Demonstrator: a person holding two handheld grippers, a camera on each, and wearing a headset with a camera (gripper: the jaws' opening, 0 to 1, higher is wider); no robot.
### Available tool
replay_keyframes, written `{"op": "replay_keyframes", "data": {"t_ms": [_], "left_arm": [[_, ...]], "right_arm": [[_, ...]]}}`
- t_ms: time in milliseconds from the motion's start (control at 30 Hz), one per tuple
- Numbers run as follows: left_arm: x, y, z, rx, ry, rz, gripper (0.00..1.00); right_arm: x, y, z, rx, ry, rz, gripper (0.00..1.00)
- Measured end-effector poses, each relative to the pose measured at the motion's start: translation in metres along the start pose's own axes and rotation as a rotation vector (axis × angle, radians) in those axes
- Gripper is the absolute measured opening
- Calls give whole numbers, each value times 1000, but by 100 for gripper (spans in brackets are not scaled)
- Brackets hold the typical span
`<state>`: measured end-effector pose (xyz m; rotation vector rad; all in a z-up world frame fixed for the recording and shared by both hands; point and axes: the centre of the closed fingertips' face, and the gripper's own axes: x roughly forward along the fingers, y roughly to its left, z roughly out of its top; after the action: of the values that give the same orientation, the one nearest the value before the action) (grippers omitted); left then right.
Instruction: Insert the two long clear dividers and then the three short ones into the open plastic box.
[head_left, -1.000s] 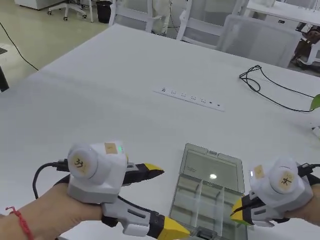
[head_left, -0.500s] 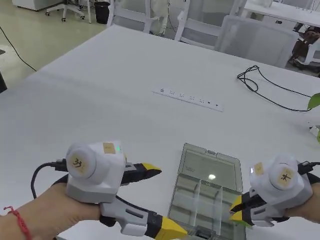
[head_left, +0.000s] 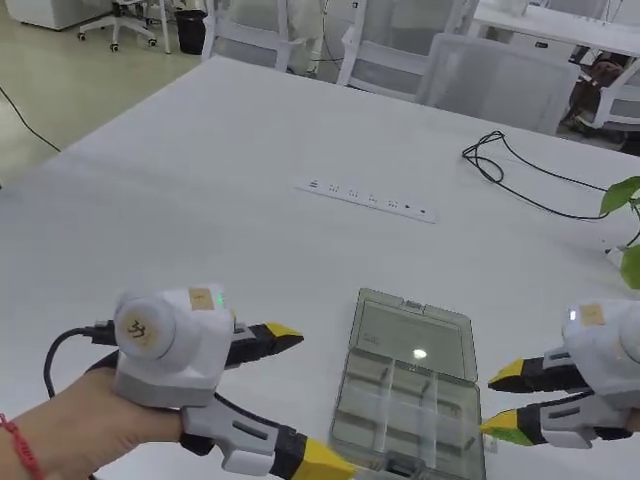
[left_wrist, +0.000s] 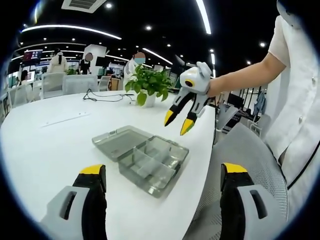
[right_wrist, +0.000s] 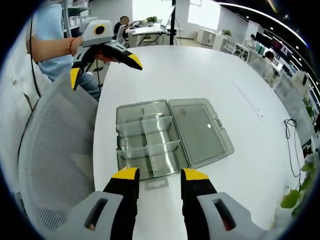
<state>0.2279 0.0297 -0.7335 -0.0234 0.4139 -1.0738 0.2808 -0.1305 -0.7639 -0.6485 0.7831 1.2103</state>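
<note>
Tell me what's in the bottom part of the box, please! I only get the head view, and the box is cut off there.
Observer: The right gripper view takes in the whole plastic box. Inside its tray, clear dividers cross both ways and split it into compartments, right up to the edge nearest that gripper.
Operator: Cool! And what are those green leaves way over on the right?
Observer: The left gripper view shows all of it: a leafy plant standing on the table, behind the open right gripper.
</note>
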Motion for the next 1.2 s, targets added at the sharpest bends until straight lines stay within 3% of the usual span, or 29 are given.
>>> {"op": "replay_keyframes", "data": {"t_ms": [367, 667, 933, 1200], "left_arm": [[-3, -1, -7, 22, 40, -9, 100], [-3, 0, -11, 46, 71, -6, 100], [-2, 0, -20, 48, 97, -9, 100], [-1, 0, -19, 54, 105, -17, 100]], "right_arm": [[-25, 6, -23, 98, -94, -68, 55], [-34, 10, -35, 166, -180, -142, 71], [-33, 28, -46, 200, -175, -151, 77], [-34, 30, -48, 214, -168, -150, 78]]}}
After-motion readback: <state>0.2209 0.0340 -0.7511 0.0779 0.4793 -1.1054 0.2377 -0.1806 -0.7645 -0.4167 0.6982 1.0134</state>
